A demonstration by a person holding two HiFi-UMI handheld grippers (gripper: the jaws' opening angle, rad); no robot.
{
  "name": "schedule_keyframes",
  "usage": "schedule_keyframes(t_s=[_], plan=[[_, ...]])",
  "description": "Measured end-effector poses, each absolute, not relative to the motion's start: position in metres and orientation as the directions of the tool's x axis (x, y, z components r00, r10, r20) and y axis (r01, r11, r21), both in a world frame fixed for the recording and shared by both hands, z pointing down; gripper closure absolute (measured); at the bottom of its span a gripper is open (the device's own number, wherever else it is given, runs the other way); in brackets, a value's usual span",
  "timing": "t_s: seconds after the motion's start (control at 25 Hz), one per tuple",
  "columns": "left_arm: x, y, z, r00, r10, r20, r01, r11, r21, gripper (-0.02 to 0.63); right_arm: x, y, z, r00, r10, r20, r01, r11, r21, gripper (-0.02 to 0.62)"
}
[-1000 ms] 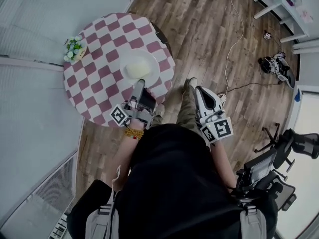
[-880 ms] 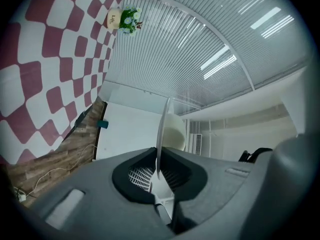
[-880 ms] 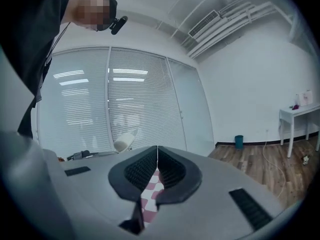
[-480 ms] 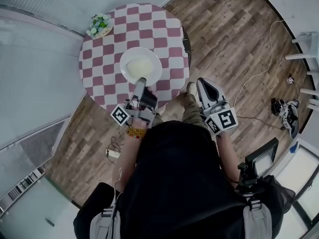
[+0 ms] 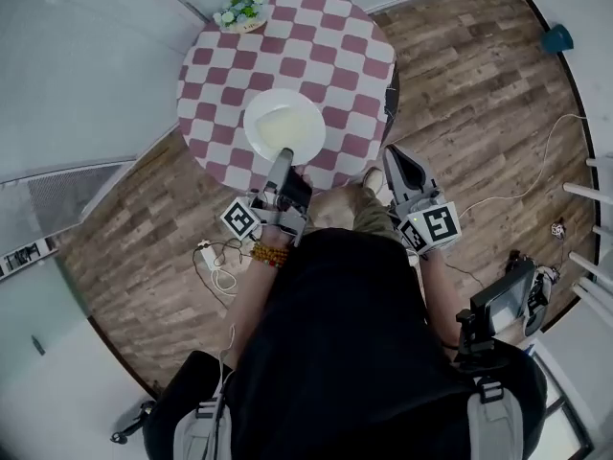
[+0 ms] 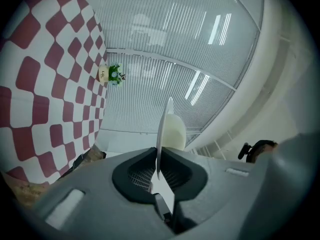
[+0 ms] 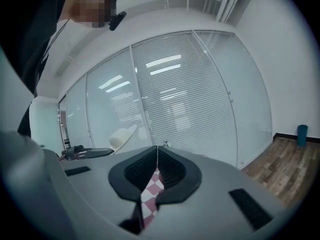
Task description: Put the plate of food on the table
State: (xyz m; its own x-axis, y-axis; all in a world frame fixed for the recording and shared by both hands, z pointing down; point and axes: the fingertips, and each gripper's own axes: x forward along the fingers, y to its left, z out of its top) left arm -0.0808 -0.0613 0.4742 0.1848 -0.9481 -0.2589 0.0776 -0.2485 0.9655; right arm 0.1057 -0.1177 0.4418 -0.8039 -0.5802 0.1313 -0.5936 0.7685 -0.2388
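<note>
Left gripper (image 5: 282, 158) pinched only the plate (image 5: 308, 139) rim over the table (image 5: 330, 41); right gripper (image 5: 394, 155) pressed together, empty. I feared a tilt dumping the food (image 5: 276, 121).

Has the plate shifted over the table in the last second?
No clear shift: the plate, held by the left tool, sits as far from the flowers and the near edge of the table as before. Only the view turned.

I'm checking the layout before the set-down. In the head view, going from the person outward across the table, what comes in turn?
left tongs, shut on the near rim → plate of food → flower pot at the far edge of the table
</note>
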Motion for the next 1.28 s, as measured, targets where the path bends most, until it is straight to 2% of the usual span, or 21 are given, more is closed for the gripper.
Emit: schedule_keyframes(t_s=[0.28, 0.52, 0.8, 1.08, 1.28], plan=[[-0.082, -0.053, 0.475, 0.074, -0.973, -0.22, 0.019, -0.219, 0.976, 0.58, 0.093, -0.122, 0.431, -0.875, -0.473, 0.101, -0.483, 0.844, -0.232, 0.584], [-0.059, -0.05, 0.482, -0.02, -0.98, -0.196, -0.023, -0.195, 0.98, 0.58, 0.112, -0.123, 0.438, -0.916, -0.381, 0.128, -0.401, 0.893, -0.207, 0.584], [-0.033, -0.044, 0.515, -0.087, -0.987, -0.135, 0.006, -0.136, 0.991, 0.58, 0.138, -0.135, 0.464, -0.916, -0.35, 0.194, -0.388, 0.895, -0.22, 0.584], [-0.027, -0.057, 0.544, -0.081, -0.996, -0.048, 0.02, -0.05, 0.999, 0.58, 0.146, -0.128, 0.48, -0.915, -0.344, 0.212, -0.391, 0.888, -0.244, 0.584], [-0.041, -0.095, 0.541, -0.065, -0.994, -0.084, -0.014, -0.084, 0.996, 0.58, 0.162, -0.131, 0.492, -0.894, -0.386, 0.227, -0.439, 0.858, -0.266, 0.584]])
